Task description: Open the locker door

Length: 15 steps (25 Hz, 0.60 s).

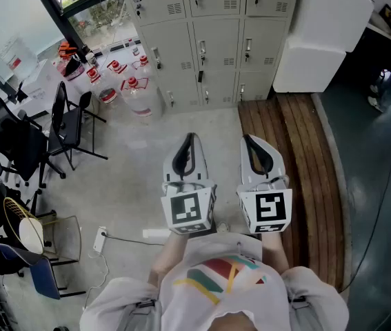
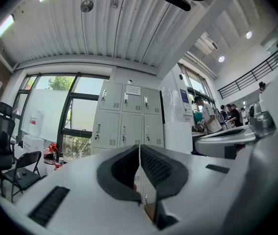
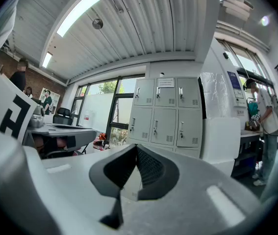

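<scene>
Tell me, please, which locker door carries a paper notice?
The top row's middle door: it alone has a white paper notice near its upper edge.

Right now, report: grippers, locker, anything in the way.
Left gripper shut, empty. Right gripper shut, empty. Lockers ahead, doors all closed, untouched. Water bottles stand left of lockers, off the direct line.

left claw (image 1: 190,138), right claw (image 1: 247,139), lockers (image 1: 212,43) beyond
</scene>
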Motion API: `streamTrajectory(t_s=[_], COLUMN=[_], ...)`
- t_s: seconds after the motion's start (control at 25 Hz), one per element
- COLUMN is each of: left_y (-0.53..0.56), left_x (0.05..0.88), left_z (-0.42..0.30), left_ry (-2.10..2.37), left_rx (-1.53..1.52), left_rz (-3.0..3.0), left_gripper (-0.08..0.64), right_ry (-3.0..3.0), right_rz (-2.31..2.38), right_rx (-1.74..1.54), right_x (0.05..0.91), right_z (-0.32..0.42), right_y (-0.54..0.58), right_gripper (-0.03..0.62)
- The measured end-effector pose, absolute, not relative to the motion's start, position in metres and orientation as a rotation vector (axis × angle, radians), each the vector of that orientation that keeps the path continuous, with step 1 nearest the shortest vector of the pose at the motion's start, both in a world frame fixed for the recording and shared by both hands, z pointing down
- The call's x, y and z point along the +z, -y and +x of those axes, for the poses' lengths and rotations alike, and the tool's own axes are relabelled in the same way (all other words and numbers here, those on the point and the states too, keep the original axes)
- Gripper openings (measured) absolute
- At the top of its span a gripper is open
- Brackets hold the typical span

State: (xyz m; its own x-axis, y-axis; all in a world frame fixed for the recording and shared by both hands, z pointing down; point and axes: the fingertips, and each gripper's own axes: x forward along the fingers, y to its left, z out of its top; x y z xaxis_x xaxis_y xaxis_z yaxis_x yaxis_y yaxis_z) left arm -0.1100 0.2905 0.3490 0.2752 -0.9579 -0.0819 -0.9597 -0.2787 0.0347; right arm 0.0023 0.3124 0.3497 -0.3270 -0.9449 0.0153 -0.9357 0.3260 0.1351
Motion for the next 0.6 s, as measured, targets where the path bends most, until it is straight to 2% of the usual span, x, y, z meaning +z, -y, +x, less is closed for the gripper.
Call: streamTrajectory(t_s=[0.6], left_y=[-0.285], left_x=[0.351], left_z=[-0.102], left_ry=[-1.870], left_rx=[0.149], left_rz=[-2.491], left_gripper=[0.021], right_ry=[2.496], right_rz=[1.776], right_rx=[-0.169], right_x=[0.350], right_z=[0.013], right_y=[-0.309], right_gripper=[0.005])
